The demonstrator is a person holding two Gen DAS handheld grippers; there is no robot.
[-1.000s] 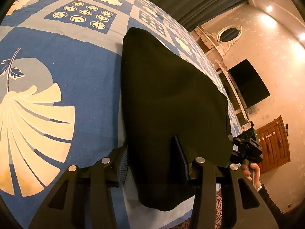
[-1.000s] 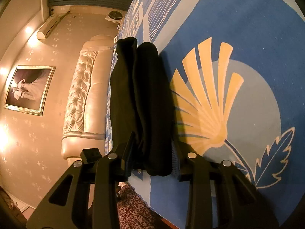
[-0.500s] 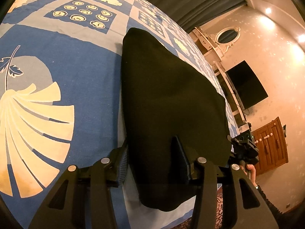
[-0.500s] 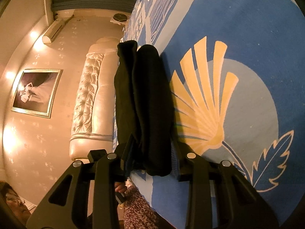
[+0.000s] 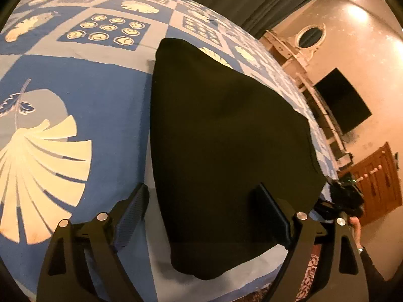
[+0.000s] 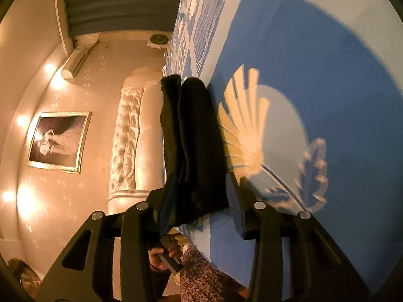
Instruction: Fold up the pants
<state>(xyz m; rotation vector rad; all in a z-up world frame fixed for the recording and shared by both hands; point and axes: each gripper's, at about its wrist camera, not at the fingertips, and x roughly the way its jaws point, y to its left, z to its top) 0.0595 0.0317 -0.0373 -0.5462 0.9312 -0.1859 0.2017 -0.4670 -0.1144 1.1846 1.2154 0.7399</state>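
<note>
Black folded pants [image 5: 226,151] lying centre frame on the blue patterned bed [image 5: 100,95] | left tongs [image 5: 201,214] standing spread, having just been opening, cloth between untouched | right tongs [image 6: 199,196] loosening around the fold's edge | risk: withdrawing fingers snagging cloth, undoing the fold.

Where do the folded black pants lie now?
In the left wrist view, the folded black pants lie on the blue patterned bedspread, right of its cream fan-shaped leaf print, near the bed's front edge.

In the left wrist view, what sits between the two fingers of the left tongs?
The near end of the folded black pants lies between the fingers of the left tongs, which have just been opening, on the blue bedspread.
</note>
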